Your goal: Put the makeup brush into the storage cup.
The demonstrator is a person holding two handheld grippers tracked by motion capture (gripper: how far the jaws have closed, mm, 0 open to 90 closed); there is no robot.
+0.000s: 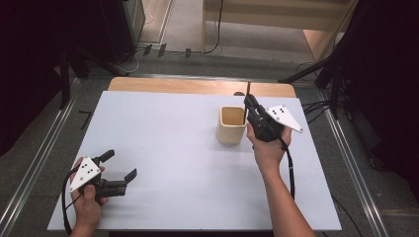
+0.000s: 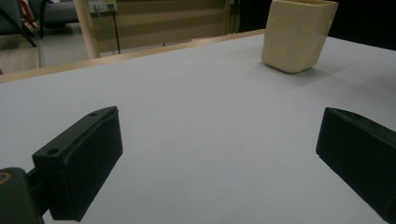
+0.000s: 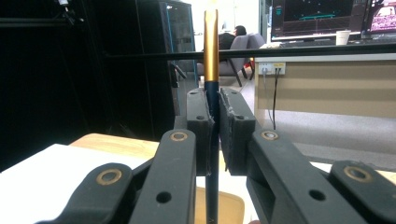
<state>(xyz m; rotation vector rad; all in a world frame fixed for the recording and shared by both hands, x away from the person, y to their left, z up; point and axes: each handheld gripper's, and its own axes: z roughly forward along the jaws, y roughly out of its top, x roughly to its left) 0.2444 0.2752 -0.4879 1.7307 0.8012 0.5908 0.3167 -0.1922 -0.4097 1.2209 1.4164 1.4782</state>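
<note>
Here the table [image 1: 188,148], covered in a pale grey-white sheet with a strip of bare wood along its far edge, carries a single beige holder [image 1: 232,124], a squarish open-topped cup standing upright in the far right part of the surface. In the left gripper view the same holder [image 2: 299,35] stands off to the upper right, well apart from that gripper.

The right gripper [image 1: 248,102] is held up just beside the holder's right side, pointing away from the person, with the right hand [image 1: 267,145] wrapped round its body and the grey three-cornered plate on top. Its jaws are pinched narrow on a slim stick-like tool [image 1: 247,101], perhaps a pen or brush, that stands nearly upright. In the right gripper view the tool [image 3: 211,46] has a dark blue lower shaft caught between the two pads, a gold section above them and a dark tip at the top; its lower end runs down toward the holder's opening [image 3: 224,205], though whether it touches the bottom cannot be told.

The left gripper [image 1: 121,165] rests low at the near left corner of the table, held by the left hand [image 1: 89,195]. Its jaws stand wide apart with nothing between them, only bare table surface.
</note>
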